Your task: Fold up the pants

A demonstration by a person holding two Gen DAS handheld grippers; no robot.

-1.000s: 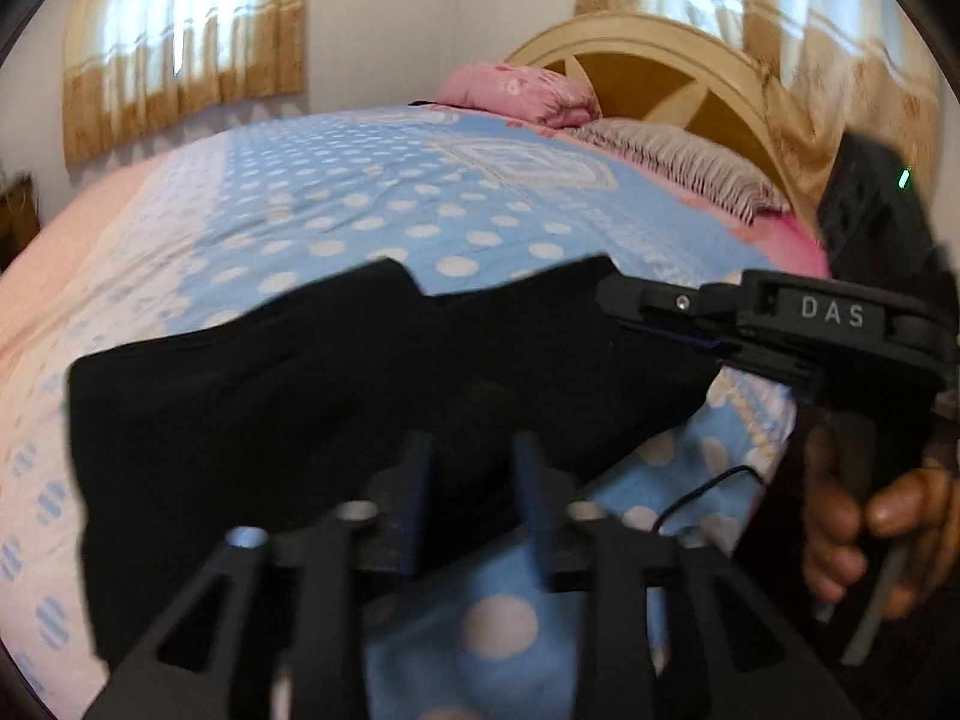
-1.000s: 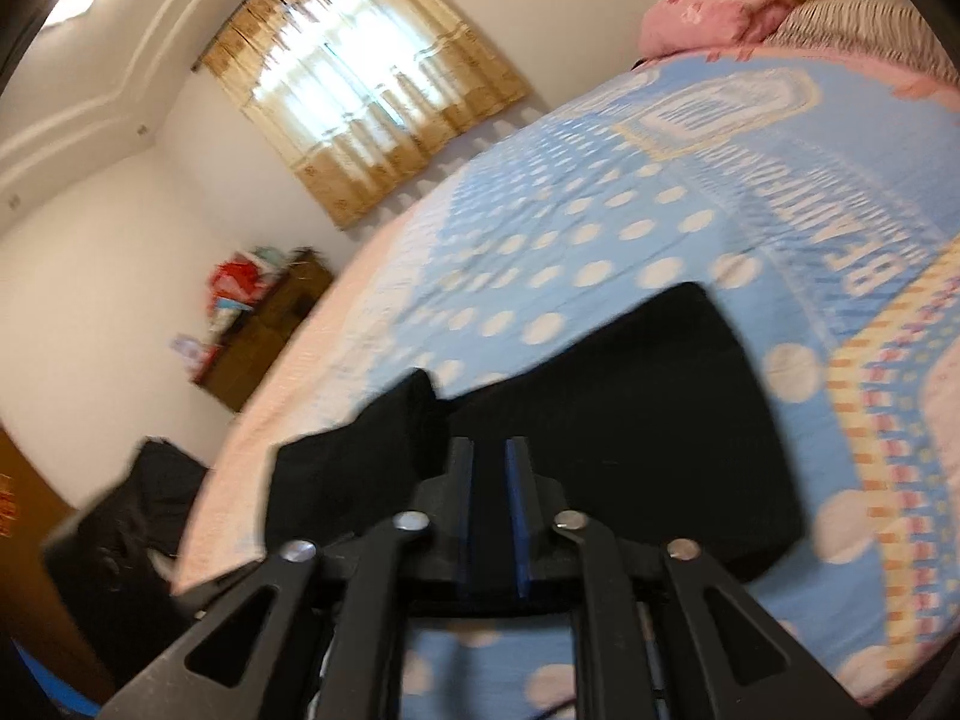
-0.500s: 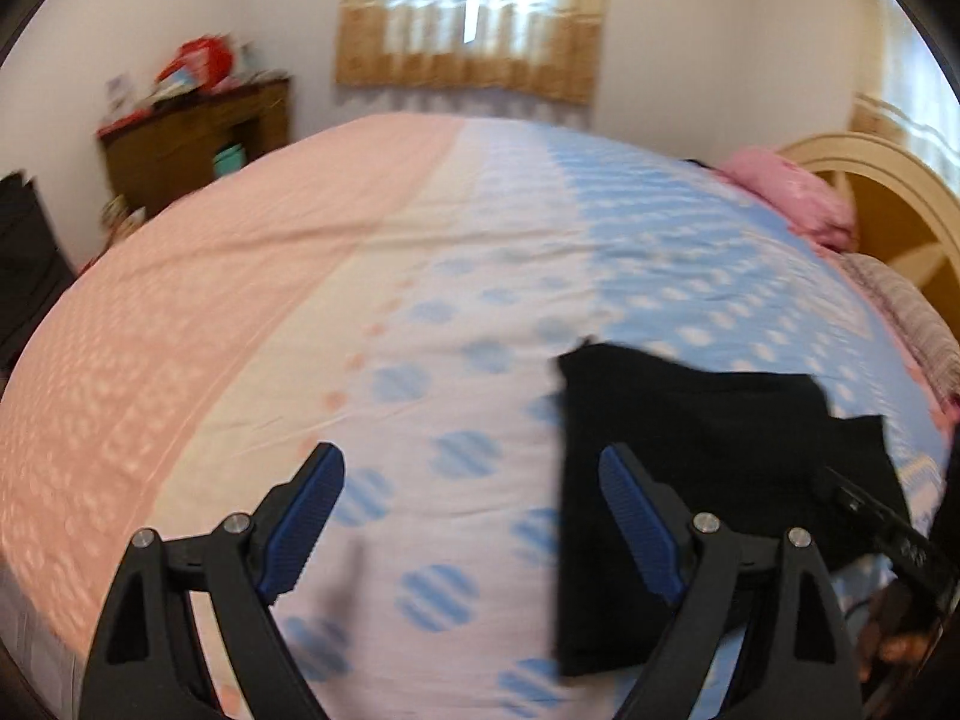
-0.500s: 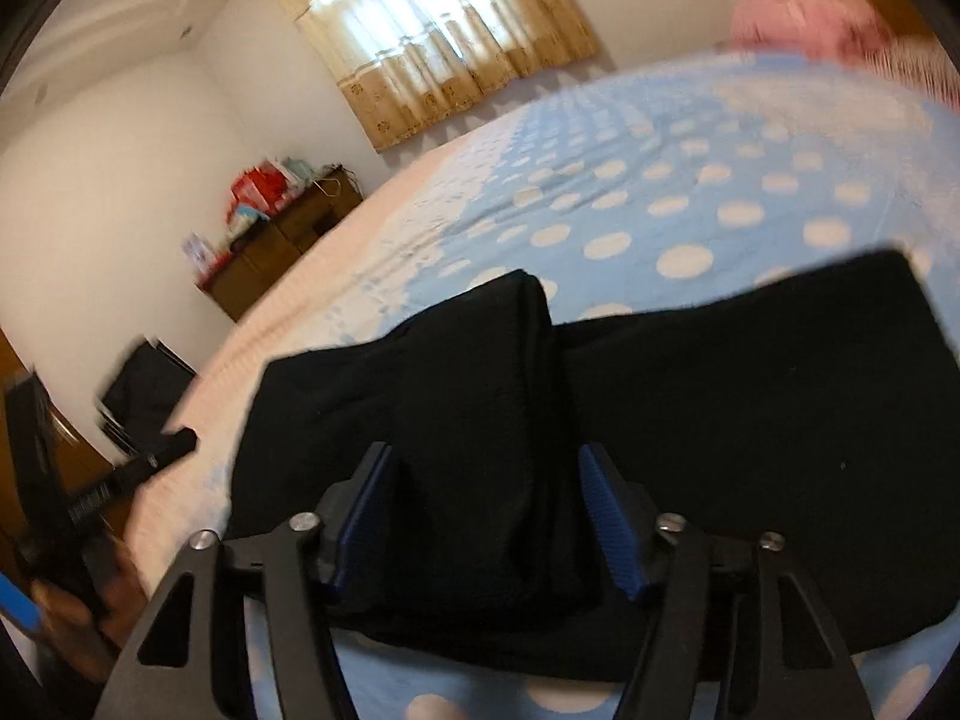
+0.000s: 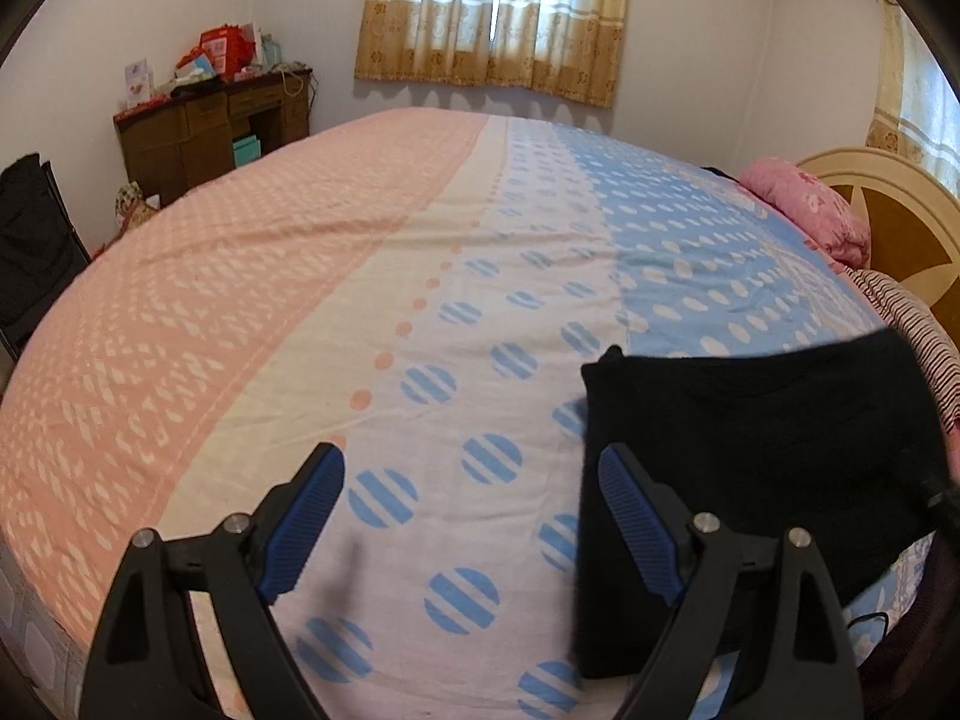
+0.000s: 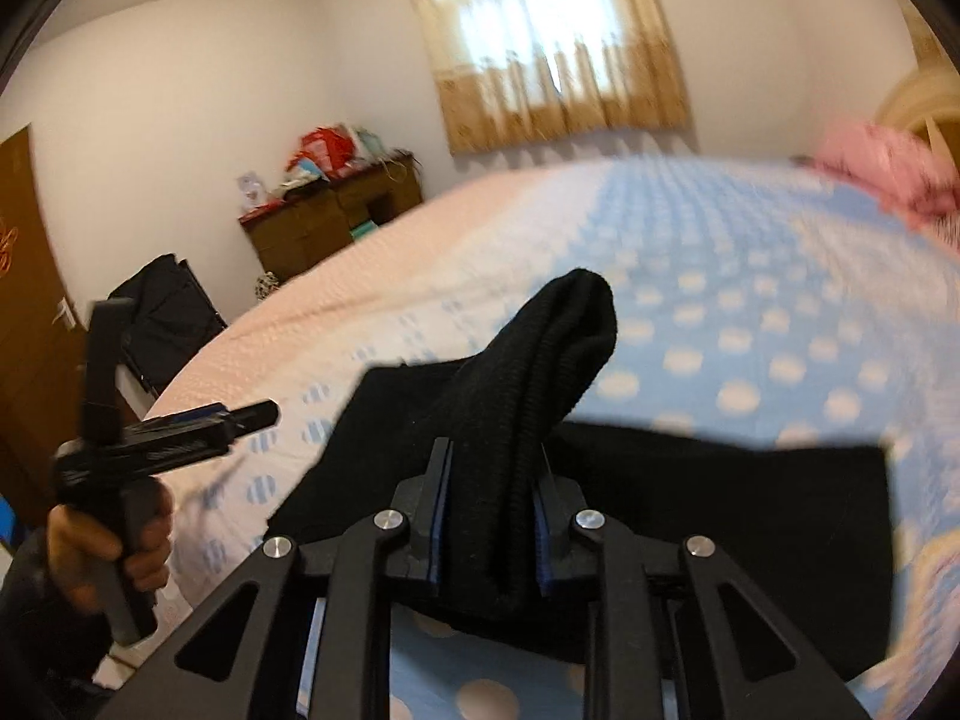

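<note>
The black pants lie folded on the bed at the right of the left wrist view. My left gripper is open and empty over the bedspread, just left of the pants. In the right wrist view my right gripper is shut on a bunched fold of the black pants, lifting it above the rest of the garment. The left gripper shows there at the left, held in a hand.
The bed has a pink, white and blue dotted cover. A pink pillow and the headboard are at the right. A brown dresser stands by the far wall, a black chair at the left.
My left gripper let go of the pants, opened and swung left. My right gripper opened, then shut on a fold of the pants and raised it.
</note>
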